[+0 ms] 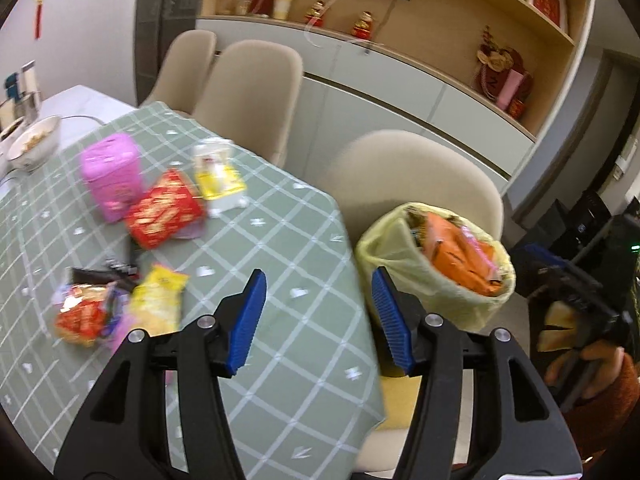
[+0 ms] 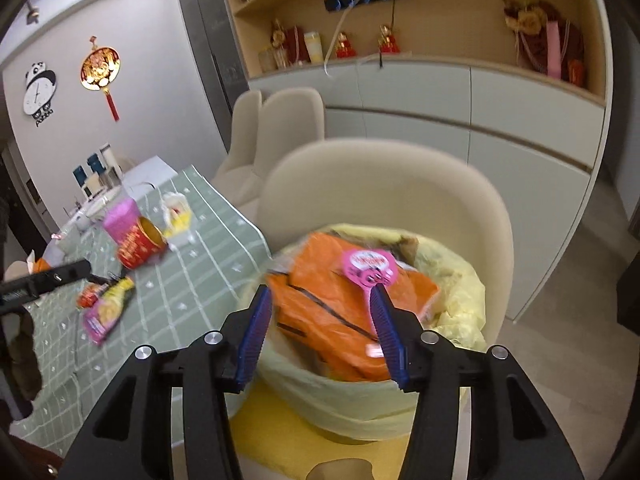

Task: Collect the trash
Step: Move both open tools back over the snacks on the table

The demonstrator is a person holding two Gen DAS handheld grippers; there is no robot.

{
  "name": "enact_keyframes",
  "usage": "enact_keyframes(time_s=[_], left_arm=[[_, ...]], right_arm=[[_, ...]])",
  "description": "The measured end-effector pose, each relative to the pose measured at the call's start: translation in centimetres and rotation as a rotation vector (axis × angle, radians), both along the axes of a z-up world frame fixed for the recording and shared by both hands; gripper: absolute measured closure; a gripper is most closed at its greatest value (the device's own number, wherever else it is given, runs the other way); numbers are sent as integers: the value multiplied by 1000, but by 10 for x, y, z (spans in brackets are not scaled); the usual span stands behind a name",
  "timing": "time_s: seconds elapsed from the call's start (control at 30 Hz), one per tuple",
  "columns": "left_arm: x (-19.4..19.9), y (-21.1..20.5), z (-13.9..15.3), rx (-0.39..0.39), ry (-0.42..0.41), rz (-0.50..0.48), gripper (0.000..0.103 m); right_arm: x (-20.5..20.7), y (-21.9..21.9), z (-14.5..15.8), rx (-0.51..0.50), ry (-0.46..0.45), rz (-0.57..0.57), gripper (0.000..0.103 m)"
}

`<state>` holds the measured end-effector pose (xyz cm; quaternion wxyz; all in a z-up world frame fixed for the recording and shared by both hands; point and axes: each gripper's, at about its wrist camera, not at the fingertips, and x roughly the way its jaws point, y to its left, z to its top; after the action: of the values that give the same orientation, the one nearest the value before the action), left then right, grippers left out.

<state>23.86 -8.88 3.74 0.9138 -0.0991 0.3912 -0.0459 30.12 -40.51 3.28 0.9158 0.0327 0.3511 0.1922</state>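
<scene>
A bin lined with a yellow bag [image 1: 448, 292] [image 2: 452, 280] stands on a chair beside the table, full of orange wrappers [image 2: 340, 308] with a pink wrapper [image 2: 368, 266] on top. My right gripper [image 2: 320, 304] is open and empty just above the bin's near rim. My left gripper [image 1: 320, 284] is open and empty over the table's edge. On the green checked tablecloth [image 1: 256, 320] lie a yellow snack packet [image 1: 160, 300], a red packet [image 1: 80, 320], a red tin [image 1: 164, 210], a pink box [image 1: 110, 174] and a clear-and-yellow bag [image 1: 218, 176].
Beige chairs [image 1: 248, 96] stand along the table's far side, in front of a grey cabinet with shelves [image 1: 400, 92]. A bowl [image 1: 34, 144] sits at the table's far left. The other hand-held gripper and hand show at the right edge of the left wrist view [image 1: 580, 320].
</scene>
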Motion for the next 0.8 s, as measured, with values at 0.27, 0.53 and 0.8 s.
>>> enact_keyframes(time_s=[0.27,0.53,0.8], left_arm=[[-22,76,-2,-24,-16,144,50],[-57,141,0,-30,-39,239,48],[-98,205,-9,-22,-25,351,46]], right_arm=[[-36,60,50,-77,-103,90,54],[-37,117,61,-60,-112,151,54],[-45,175,49,-82,-100,190,54]])
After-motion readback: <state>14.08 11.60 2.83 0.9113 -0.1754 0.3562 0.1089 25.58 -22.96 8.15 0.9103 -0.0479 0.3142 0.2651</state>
